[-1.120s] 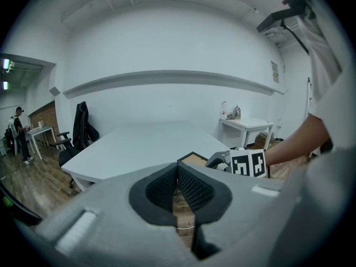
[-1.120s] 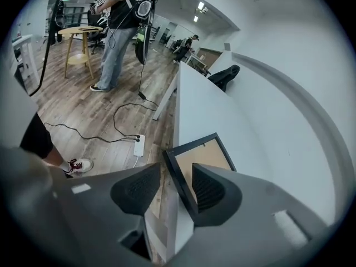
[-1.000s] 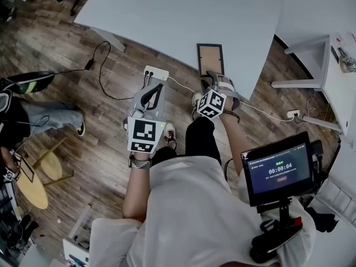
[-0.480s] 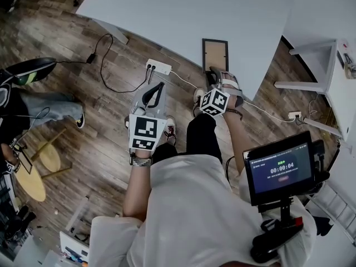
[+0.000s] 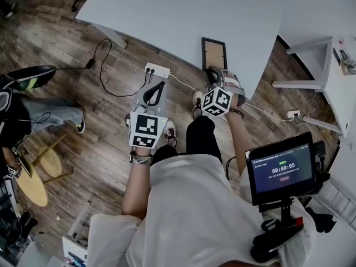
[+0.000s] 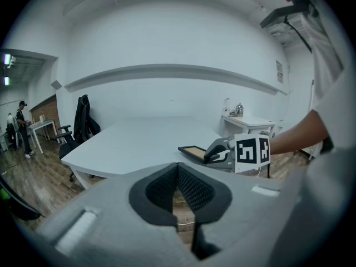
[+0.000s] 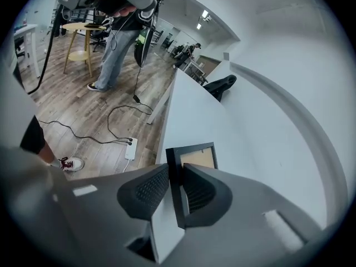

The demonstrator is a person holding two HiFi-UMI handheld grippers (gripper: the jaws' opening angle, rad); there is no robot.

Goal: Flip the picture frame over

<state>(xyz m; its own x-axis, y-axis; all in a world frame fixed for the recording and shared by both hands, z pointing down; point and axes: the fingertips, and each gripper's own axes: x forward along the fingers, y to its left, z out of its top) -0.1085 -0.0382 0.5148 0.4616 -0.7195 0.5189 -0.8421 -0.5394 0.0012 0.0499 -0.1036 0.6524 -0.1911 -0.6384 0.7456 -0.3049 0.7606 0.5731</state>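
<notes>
1. The picture frame (image 5: 213, 53) lies at the near edge of the white worktop (image 5: 183, 15), not far from its right corner. Its brown back faces up.
2. The right tongs (image 7: 176, 177) have just been closing, and now they pinch the thin black near edge of the frame, one pad on each side.
3. The left tongs (image 6: 178, 174) are pressed together with nothing in them. They hang over the wooden floor (image 5: 83, 110), well apart from the frame.
4. I think the flip is only starting, because the frame is grabbed but not turned yet.
5. The hold is on one thin edge only. If the tongs turn fast, the frame may swing and slip out.
6. The frame sits right by the edge. If it slips, it may drop off the worktop onto the floor and its front may crack.
7. If it comes down hard on its front, it may bang on the worktop too.
8. The left tongs are too far away to catch it.
</notes>
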